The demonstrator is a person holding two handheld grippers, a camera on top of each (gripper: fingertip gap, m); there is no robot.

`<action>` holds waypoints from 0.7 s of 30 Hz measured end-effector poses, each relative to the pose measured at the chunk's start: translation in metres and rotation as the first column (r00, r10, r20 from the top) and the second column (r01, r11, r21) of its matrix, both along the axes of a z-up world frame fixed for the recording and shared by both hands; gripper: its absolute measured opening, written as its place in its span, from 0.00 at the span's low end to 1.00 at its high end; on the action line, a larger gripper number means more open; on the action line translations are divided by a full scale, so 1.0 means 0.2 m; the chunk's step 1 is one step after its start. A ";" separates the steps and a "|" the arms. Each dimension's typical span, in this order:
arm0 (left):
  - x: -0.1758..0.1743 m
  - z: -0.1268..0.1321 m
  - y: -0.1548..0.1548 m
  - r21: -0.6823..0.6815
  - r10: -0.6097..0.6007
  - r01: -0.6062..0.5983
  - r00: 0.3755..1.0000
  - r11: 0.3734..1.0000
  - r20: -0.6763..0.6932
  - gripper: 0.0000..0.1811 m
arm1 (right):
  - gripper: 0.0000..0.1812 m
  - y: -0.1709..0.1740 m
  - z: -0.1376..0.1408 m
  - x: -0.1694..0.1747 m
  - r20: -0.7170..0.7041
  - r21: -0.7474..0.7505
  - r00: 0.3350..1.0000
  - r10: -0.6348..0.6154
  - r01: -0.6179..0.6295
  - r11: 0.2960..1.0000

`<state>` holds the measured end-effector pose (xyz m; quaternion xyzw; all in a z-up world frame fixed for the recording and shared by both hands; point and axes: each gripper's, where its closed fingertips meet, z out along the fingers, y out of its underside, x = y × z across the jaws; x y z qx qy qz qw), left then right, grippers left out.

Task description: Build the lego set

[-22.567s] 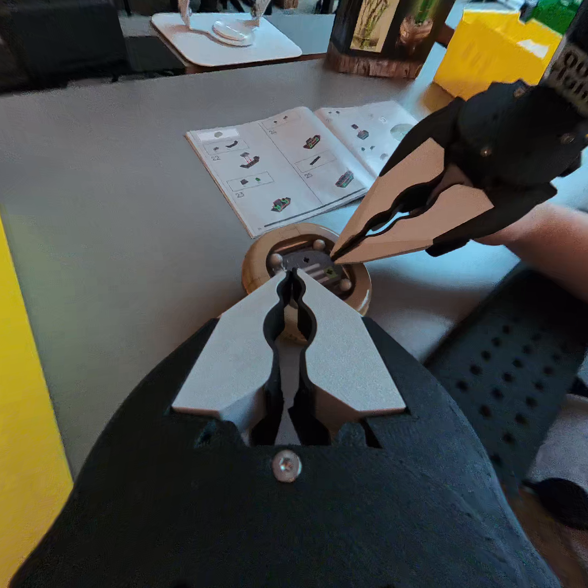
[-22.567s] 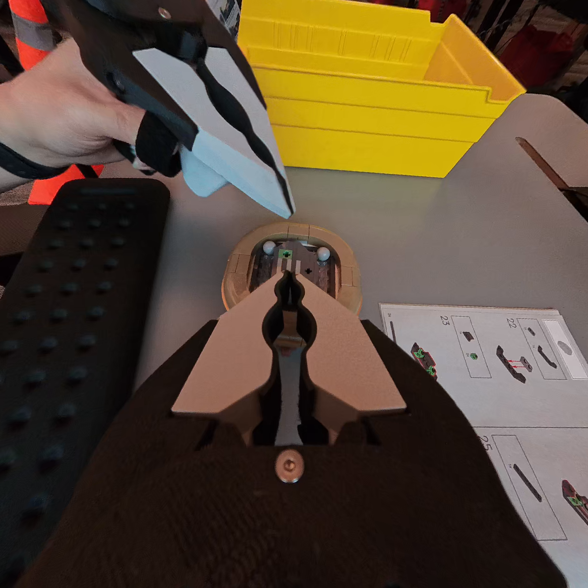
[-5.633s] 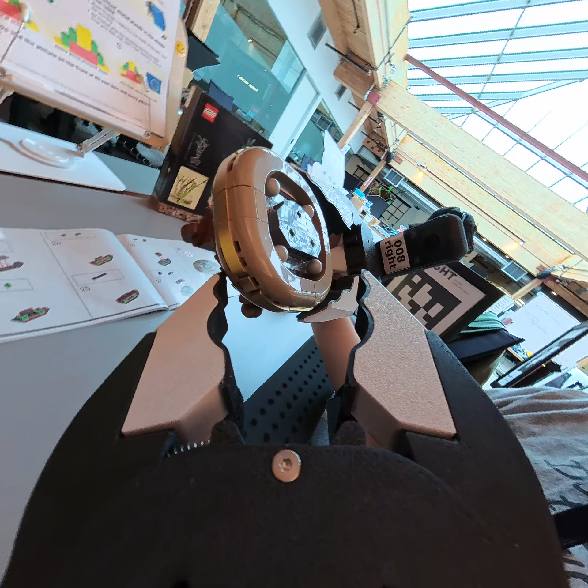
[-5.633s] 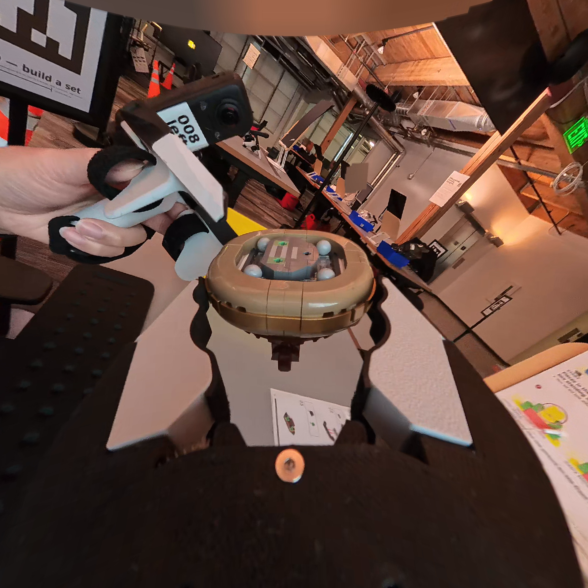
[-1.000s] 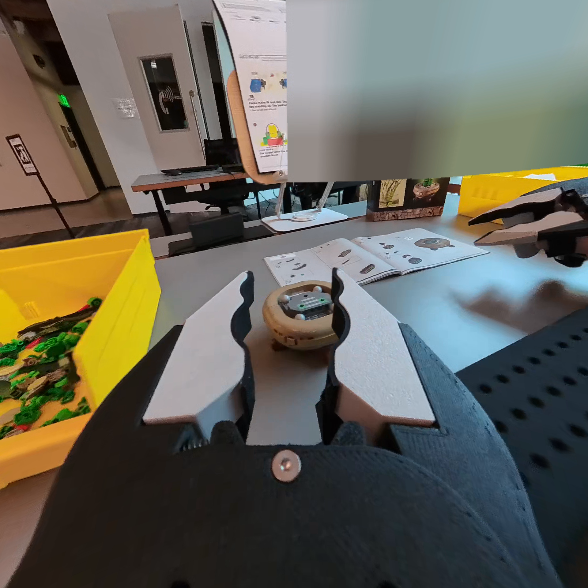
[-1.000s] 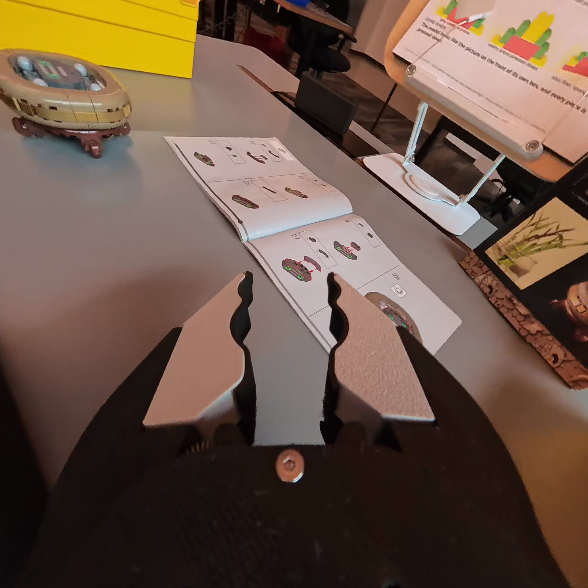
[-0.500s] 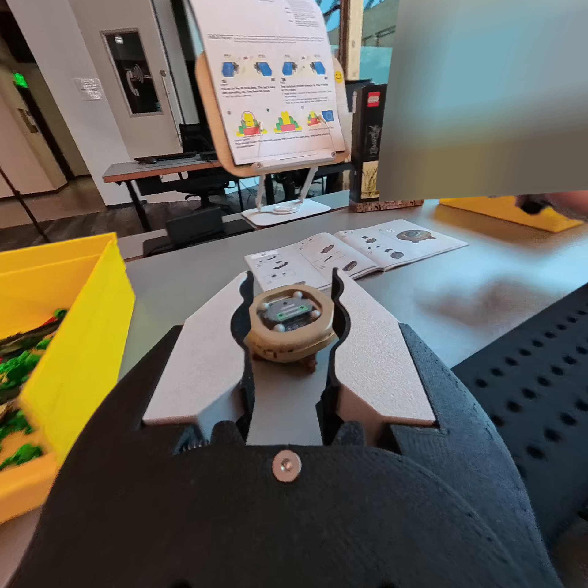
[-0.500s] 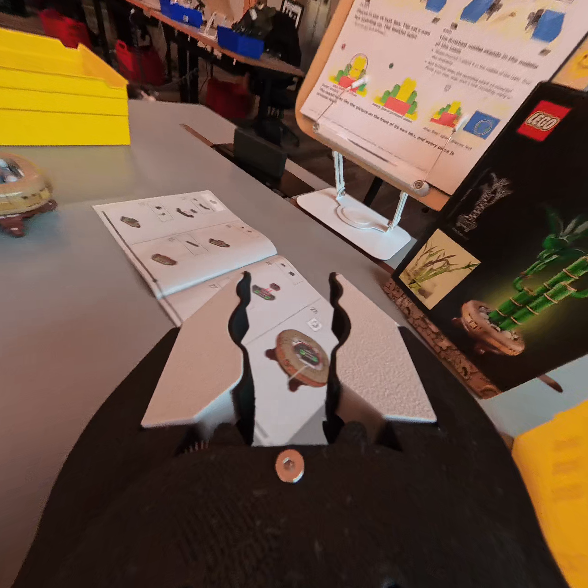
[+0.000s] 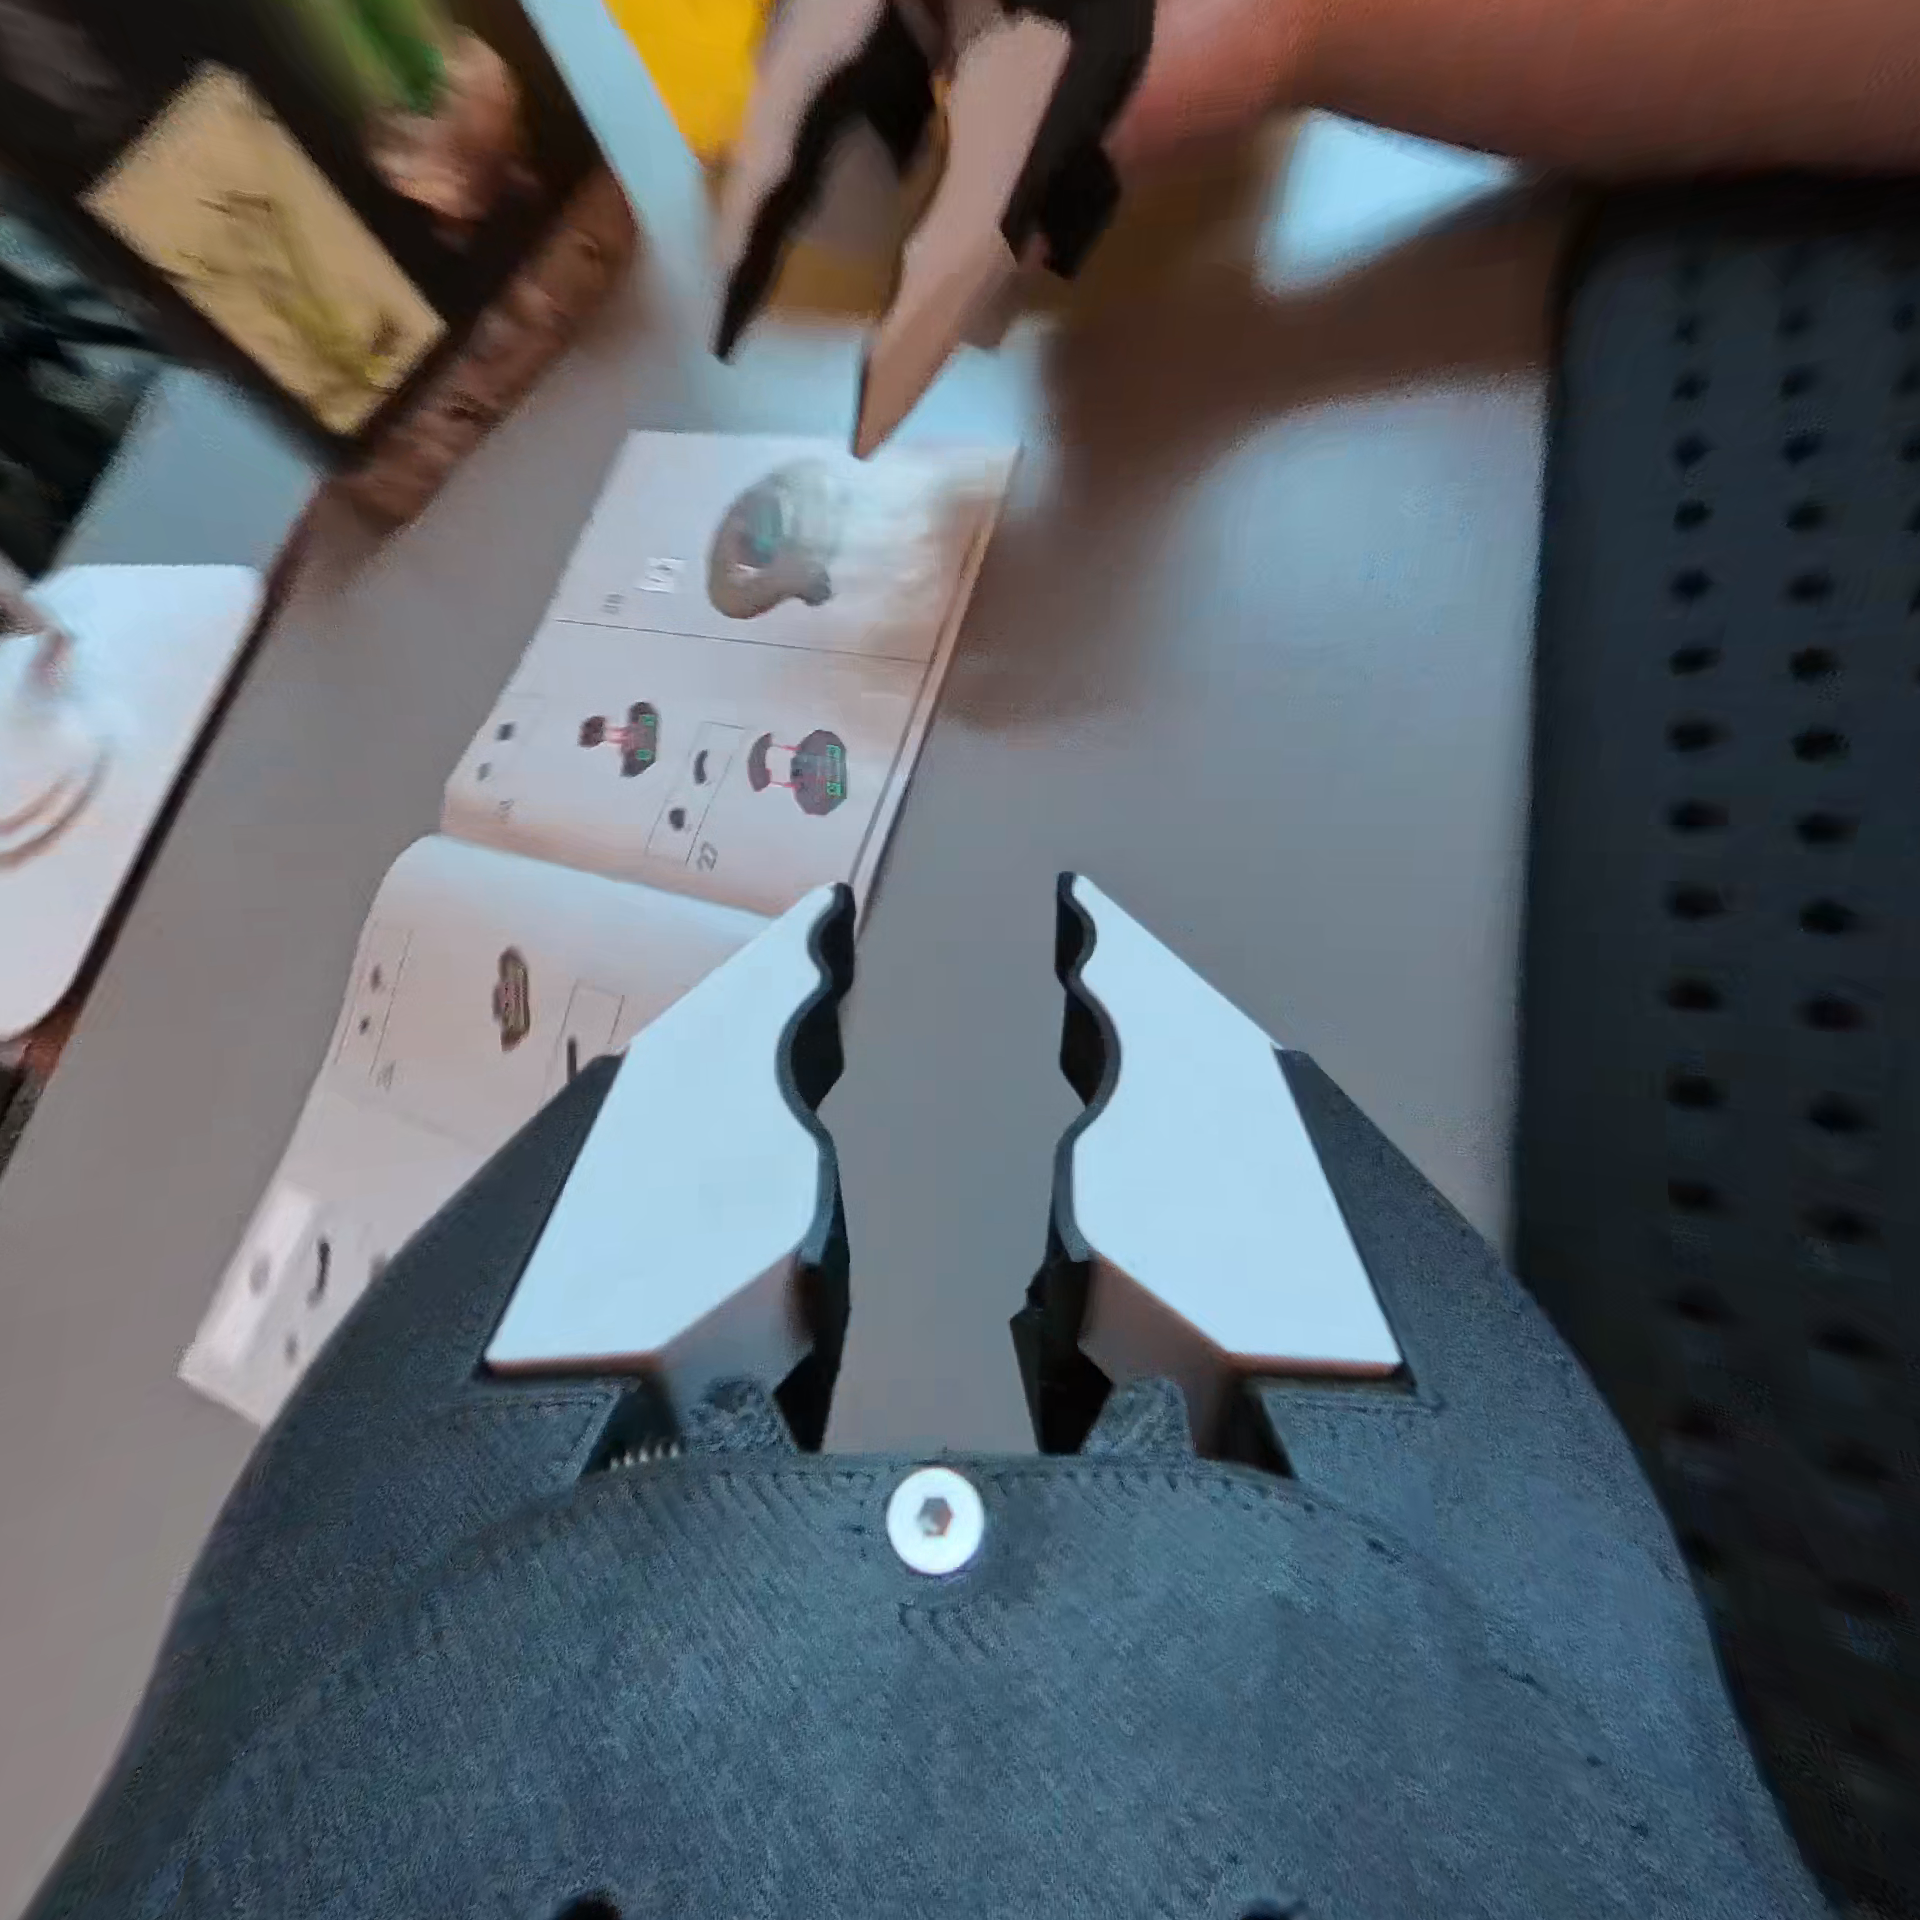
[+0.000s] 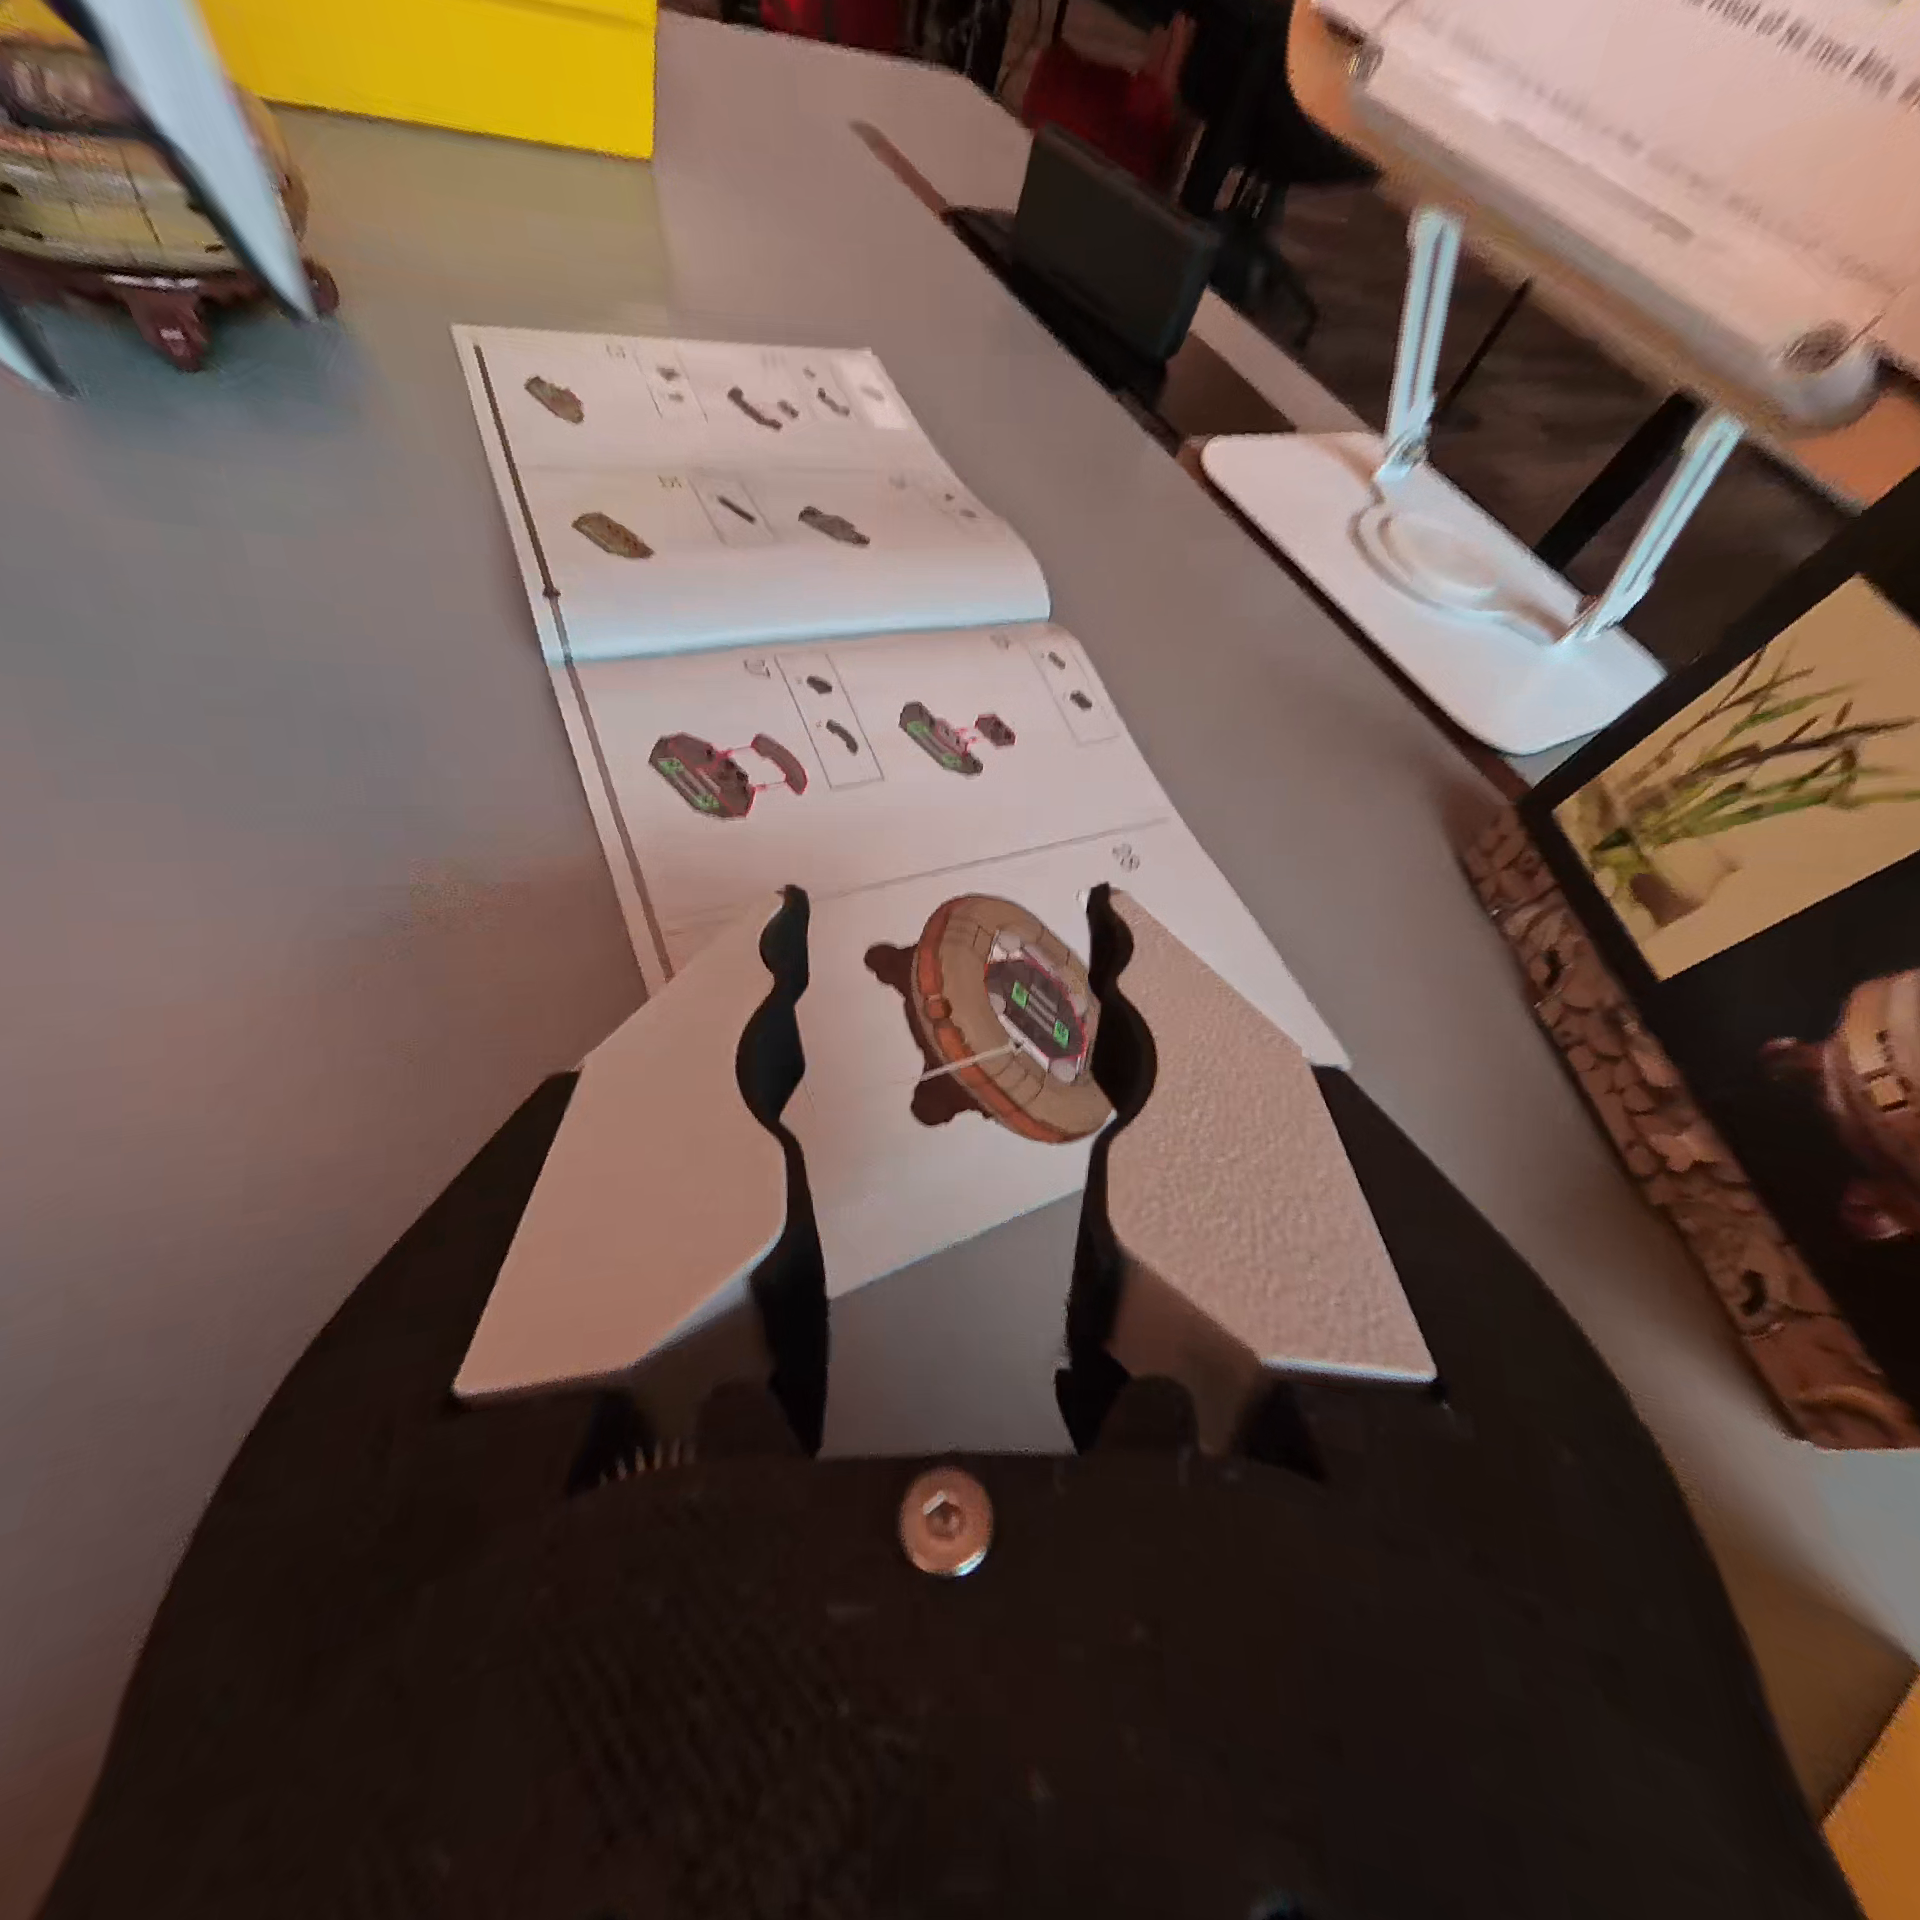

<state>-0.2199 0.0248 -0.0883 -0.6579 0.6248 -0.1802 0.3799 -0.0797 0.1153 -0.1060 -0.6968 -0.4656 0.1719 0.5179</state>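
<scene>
The tan round Lego build [image 10: 94, 208] on its dark brown feet stands on the grey table at the top left of the right wrist view, partly hidden by a finger [image 10: 208, 156] of my left gripper. It is not in the left wrist view. My left gripper [image 9: 953, 894] is open and empty above the table, beside the open instruction booklet [image 9: 717, 717]. My right gripper [image 10: 945, 904] is open and empty, just over the booklet's near page [image 10: 935, 790]. It also shows blurred in the left wrist view [image 9: 831, 343], above the booklet's far end.
A yellow bin [image 10: 436, 73] stands behind the build. A white sign stand [image 10: 1455, 603] and the dark set box [image 10: 1756, 935] lie beyond the booklet. A black perforated mat [image 9: 1725, 831] runs along the table's right side in the left wrist view. Left tips to right tips: about 20 cm.
My left gripper has swung away from the build, which has left its view, and now looks down at the booklet. My right gripper has dropped closer over the booklet's near page.
</scene>
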 end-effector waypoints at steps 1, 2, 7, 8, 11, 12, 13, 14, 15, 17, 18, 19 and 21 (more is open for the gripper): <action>0.05 -0.04 0.06 -0.004 -0.028 0.028 0.997 1.000 -0.078 0.26 | 0.29 0.00 0.01 -0.01 -0.005 0.033 1.000 -0.003 0.003 0.999; 0.09 -0.08 0.12 -0.006 -0.053 0.053 0.988 0.999 -0.147 0.25 | 0.28 0.00 0.02 0.00 0.005 0.059 1.000 -0.008 0.008 0.998; 0.23 -0.26 0.28 -0.027 -0.185 0.187 0.925 0.982 -0.333 0.31 | 0.22 0.05 0.07 0.13 -0.034 0.095 0.995 -0.093 0.096 0.991; 0.24 -0.29 0.29 -0.042 -0.207 0.206 0.910 0.978 -0.358 0.33 | 0.22 0.05 0.09 0.15 -0.056 0.088 0.993 -0.099 0.104 0.991; 0.25 -0.36 0.31 -0.063 -0.244 0.241 0.873 0.969 -0.423 0.30 | 0.22 0.04 0.13 0.15 -0.089 0.104 0.991 -0.099 0.108 0.989; 0.25 -0.38 0.31 -0.071 -0.247 0.240 0.864 0.968 -0.439 0.26 | 0.22 0.04 0.13 0.15 -0.085 0.109 0.992 -0.098 0.107 0.988; 0.26 -0.39 0.31 -0.092 -0.256 0.240 0.863 0.966 -0.435 0.21 | 0.22 0.04 0.12 0.15 -0.077 0.110 0.992 -0.098 0.106 0.988; 0.26 -0.39 0.31 -0.115 -0.260 0.234 0.866 0.965 -0.427 0.19 | 0.22 0.05 0.11 0.15 -0.066 0.106 0.993 -0.101 0.108 0.989; 0.26 -0.40 0.31 -0.139 -0.264 0.225 0.863 0.964 -0.432 0.19 | 0.22 0.05 0.09 0.15 -0.056 0.099 0.993 -0.102 0.107 0.989; 0.25 -0.41 0.30 -0.196 -0.280 0.214 0.858 0.957 -0.430 0.18 | 0.22 0.06 0.07 0.15 -0.044 0.087 0.994 -0.103 0.106 0.990; 0.25 -0.41 0.30 -0.222 -0.285 0.206 0.858 0.953 -0.428 0.18 | 0.22 0.06 0.06 0.15 -0.040 0.083 0.994 -0.101 0.104 0.991; 0.25 -0.41 0.30 -0.245 -0.289 0.199 0.858 0.949 -0.425 0.18 | 0.22 0.06 0.05 0.14 -0.034 0.080 0.994 -0.100 0.103 0.991; 0.25 -0.41 0.30 -0.275 -0.300 0.196 0.858 0.941 -0.417 0.17 | 0.22 0.05 0.05 0.14 -0.017 0.084 0.995 -0.097 0.098 0.992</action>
